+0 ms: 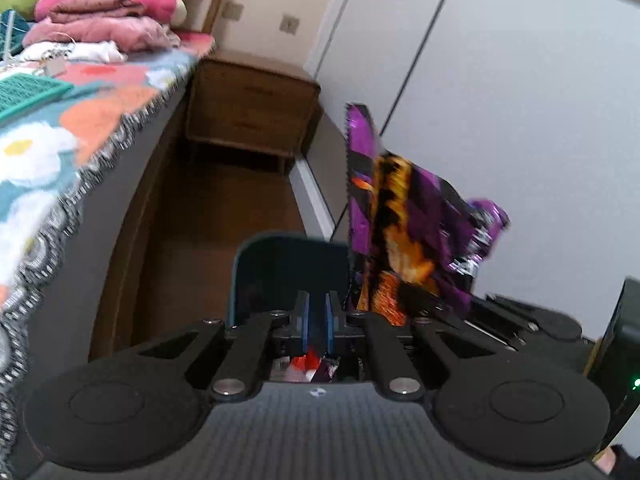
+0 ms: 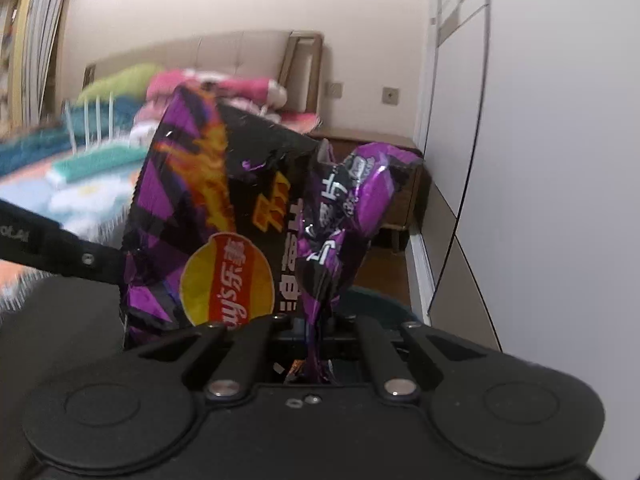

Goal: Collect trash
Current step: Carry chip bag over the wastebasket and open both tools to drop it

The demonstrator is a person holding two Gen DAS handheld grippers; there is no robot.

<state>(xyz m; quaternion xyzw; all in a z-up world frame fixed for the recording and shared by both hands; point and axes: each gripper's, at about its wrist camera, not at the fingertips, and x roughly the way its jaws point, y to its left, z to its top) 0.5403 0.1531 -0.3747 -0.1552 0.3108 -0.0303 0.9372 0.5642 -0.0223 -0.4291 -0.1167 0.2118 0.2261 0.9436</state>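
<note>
Right hand-held gripper [image 2: 318,330]: we see its jaws pinched tight on the crumpled lower edge of a purple crisp bag [image 2: 248,216], which stands up from the fingers and fills the middle of the right wrist view. The bag carries orange flame print and a round red-and-yellow logo (lettering partly creased, so we do not read it).

Left hand-held gripper [image 1: 318,312]: blue pads nearly together, jaws narrow. Whether anything is pinched between them we cannot tell.

In the left wrist view the same crisp bag [image 1: 404,240] hangs just right of the left fingers, above the right edge of a dark bin [image 1: 256,264] with a teal rim that sits on the brown wood floor [image 1: 208,240]. Through the gap behind the left gripper's fingers we glimpse scraps of red and dark wrapper [image 1: 316,368], too small to place.

Surroundings: a bed with a floral blanket [image 1: 80,128] at left, folded pink clothes [image 1: 104,20] stacked on it, a wooden nightstand [image 1: 252,100] beyond, white wardrobe doors [image 1: 500,80] at right.
</note>
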